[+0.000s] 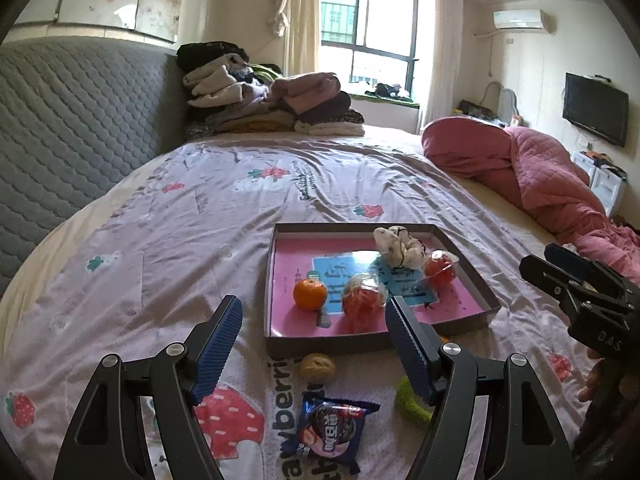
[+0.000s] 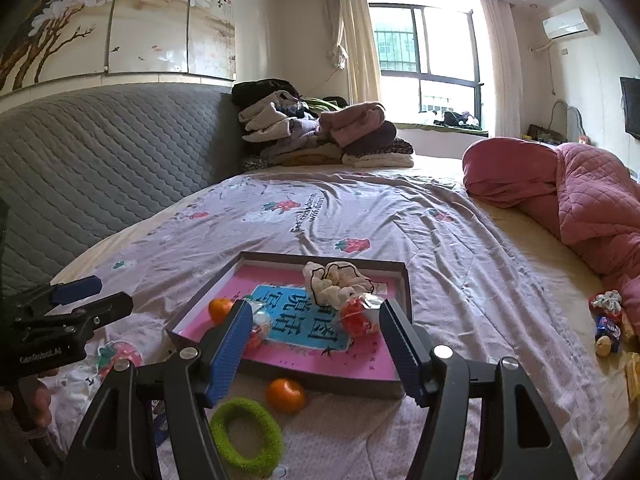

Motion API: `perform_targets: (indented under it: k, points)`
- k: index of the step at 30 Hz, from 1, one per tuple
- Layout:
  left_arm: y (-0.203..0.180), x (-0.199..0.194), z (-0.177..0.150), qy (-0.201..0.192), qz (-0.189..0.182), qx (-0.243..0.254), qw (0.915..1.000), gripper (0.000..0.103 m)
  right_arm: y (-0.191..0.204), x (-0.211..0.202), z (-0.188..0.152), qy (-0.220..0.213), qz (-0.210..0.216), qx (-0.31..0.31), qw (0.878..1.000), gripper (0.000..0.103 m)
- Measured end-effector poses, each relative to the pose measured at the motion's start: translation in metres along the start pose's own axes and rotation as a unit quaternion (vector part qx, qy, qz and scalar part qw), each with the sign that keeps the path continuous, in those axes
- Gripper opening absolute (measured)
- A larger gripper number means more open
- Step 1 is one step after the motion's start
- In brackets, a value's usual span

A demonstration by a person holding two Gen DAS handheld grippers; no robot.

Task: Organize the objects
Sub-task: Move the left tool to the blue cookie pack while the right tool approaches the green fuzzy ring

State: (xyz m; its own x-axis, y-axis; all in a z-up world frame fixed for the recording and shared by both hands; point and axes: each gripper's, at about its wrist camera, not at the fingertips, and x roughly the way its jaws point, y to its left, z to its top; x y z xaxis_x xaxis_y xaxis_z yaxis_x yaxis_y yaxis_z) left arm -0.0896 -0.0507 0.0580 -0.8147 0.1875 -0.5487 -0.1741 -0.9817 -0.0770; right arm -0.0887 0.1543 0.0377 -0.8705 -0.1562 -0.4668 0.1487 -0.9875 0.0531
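On the bed, a tray holds an orange, two wrapped snacks and a cloth. Both the left gripper and right gripper hover released, empty, near a green ring.
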Motion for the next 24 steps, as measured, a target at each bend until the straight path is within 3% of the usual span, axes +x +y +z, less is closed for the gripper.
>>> perform_targets:
  k: [21, 24]
  points:
    - [0.004, -0.005, -0.016, 0.013, -0.017, 0.012, 0.9997, 0.075, 0.013, -0.001, -0.013, 0.014, 0.017, -0.008, 1.000, 0.066]
    - [0.004, -0.004, -0.017, 0.015, -0.015, 0.013, 0.9997, 0.075, 0.013, -0.002, -0.013, 0.008, 0.005, -0.015, 1.000, 0.065]
